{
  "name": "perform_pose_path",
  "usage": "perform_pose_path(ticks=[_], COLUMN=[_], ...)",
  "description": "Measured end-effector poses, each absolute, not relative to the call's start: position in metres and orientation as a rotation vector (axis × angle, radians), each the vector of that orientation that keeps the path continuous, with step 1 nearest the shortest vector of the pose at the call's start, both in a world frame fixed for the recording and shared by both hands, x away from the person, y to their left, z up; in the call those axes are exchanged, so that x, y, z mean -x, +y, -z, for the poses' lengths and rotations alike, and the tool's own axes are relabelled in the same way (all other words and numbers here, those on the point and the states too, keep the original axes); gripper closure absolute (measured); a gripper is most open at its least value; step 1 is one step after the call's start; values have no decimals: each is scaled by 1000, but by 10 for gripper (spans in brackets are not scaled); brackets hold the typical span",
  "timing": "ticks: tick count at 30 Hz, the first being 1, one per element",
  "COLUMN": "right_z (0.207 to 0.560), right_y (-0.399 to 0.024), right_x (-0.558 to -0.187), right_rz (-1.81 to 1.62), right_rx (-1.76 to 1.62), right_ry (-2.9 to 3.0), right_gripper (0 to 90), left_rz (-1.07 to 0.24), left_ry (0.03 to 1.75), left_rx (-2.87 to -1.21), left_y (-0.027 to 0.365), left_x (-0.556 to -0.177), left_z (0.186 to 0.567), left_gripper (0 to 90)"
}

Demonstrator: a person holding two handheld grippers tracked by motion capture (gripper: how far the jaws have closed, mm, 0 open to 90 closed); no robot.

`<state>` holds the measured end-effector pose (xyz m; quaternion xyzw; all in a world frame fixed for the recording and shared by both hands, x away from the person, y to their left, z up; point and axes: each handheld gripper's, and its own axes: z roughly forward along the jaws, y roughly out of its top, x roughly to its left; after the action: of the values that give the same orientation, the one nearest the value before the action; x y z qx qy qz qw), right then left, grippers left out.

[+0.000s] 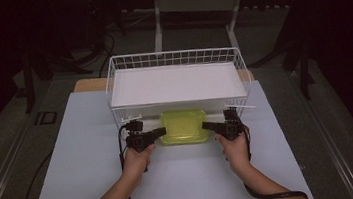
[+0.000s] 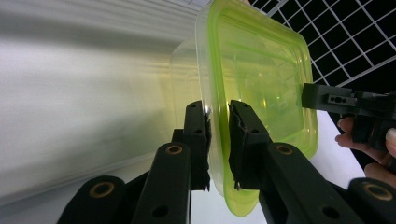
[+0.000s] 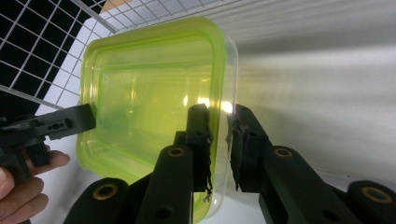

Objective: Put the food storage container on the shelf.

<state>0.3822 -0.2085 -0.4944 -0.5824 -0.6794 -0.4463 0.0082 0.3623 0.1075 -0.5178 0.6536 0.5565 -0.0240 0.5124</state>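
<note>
Jaws of the left gripper (image 2: 218, 140) are clamped on the green rim of the yellow-green container (image 2: 257, 79), one pad on each side of the lip, low in the middle of the left gripper view. Beyond them the container fills the upper centre of that frame, and the other gripper's jaw touches its far edge at the right, with fingers behind it.

The right gripper (image 3: 219, 144) pinches the opposite rim in the same way, its pads pressed on either side of the edge at the lower centre of the right gripper view. The container (image 3: 149, 88) spreads to the left of that frame, and the left gripper's jaw meets its edge at the left.

In the high view the left gripper (image 1: 158, 132) and right gripper (image 1: 208, 125) sit at the two sides of the container (image 1: 183, 126) in the middle of the frame. It lies just below the white wire basket (image 1: 175, 58), on the pale table top (image 1: 90, 154). Both forearms come up from the bottom edge.
</note>
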Motion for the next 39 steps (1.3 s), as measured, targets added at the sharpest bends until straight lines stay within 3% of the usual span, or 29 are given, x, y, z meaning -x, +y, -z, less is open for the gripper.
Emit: perform_pose_path(ticks=[13,20,25,27,32,37,39], right_z=[497,498,496,494,488,476,472], right_y=[-201,-196,-194,-195,-193,-187,-184], right_x=[-388,-388,-383,-379,-369,-349,-340], right_rz=[1470,1479,1486,1511,1542,1592,1603], right_rx=[1837,1823,1807,1770,1720,1618,1572], right_ry=[-2255,-2357,-2425,-2459,-2539,-2632,-2621], right_gripper=[704,585,506,470,467,464,462], left_rz=[-40,-21,-85,-108,-131,-176,-206], left_ry=[1324,1325,1309,1295,1224,1165,1130], left_rx=[-1557,-1514,-1548,-1559,-1578,-1621,-1662], left_y=[104,105,103,105,111,112,112], left_x=[-369,-371,-370,-369,-362,-349,-342], left_z=[521,526,515,510,505,501,498], left_gripper=[666,519,453,373,339,158,136])
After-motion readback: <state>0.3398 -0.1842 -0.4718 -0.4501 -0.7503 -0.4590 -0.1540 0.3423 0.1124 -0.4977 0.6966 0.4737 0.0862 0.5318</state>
